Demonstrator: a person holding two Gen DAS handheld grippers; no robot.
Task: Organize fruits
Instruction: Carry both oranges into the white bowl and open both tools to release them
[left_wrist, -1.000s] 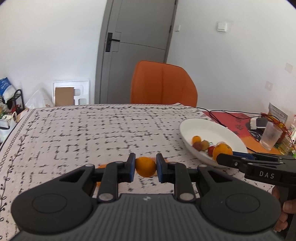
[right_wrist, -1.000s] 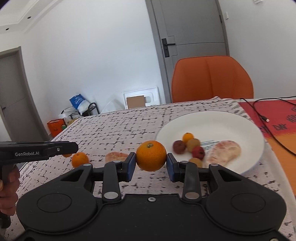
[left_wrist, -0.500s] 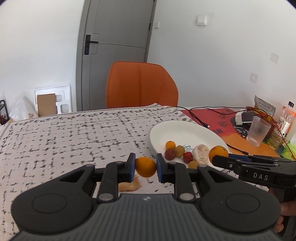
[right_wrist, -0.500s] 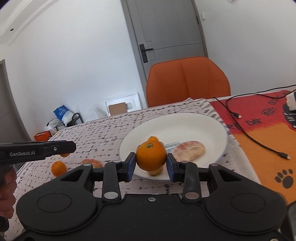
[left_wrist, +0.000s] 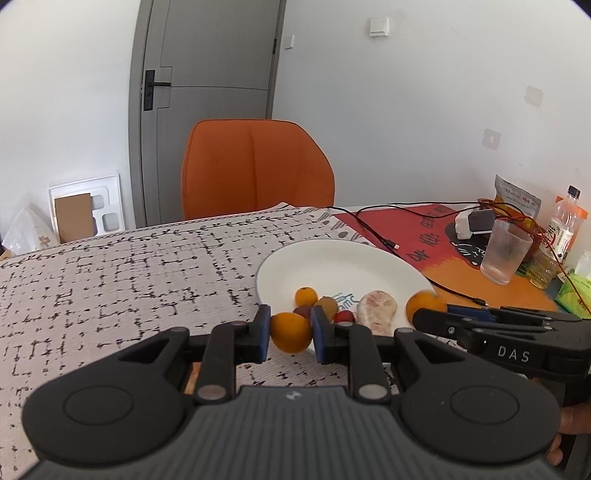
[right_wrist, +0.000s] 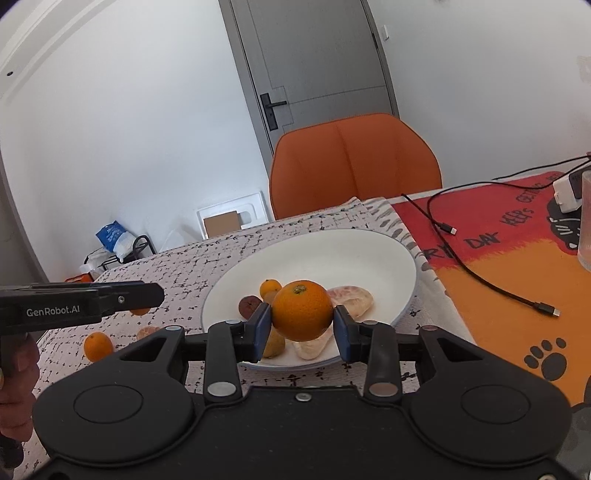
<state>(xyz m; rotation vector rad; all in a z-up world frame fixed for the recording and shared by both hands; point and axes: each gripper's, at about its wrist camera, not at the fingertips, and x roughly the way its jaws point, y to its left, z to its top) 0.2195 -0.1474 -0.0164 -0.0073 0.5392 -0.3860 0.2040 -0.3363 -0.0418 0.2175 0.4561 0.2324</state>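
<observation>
My left gripper (left_wrist: 290, 334) is shut on a small orange (left_wrist: 290, 331) and holds it above the tablecloth at the near rim of the white plate (left_wrist: 332, 258). My right gripper (right_wrist: 302, 325) is shut on a larger orange (right_wrist: 302, 310) and holds it over the near part of the plate (right_wrist: 369, 254). The plate holds a small orange (left_wrist: 306, 296), a brown fruit (left_wrist: 326, 305), a red fruit (left_wrist: 344, 316) and a peeled citrus (left_wrist: 377, 305). A small orange (right_wrist: 97, 345) and a peeled piece (right_wrist: 147, 333) lie on the cloth left of the plate.
An orange chair (left_wrist: 255, 166) stands behind the table. On the red and orange mat (right_wrist: 517, 258) lie black cables (right_wrist: 491, 284). A glass (left_wrist: 505, 251), a bottle (left_wrist: 561, 229) and a snack bag (left_wrist: 517, 199) stand at the right.
Both grippers have moved toward the plate with their oranges. The right one now hangs over the plate's near part; the left one has reached the plate's near rim.
</observation>
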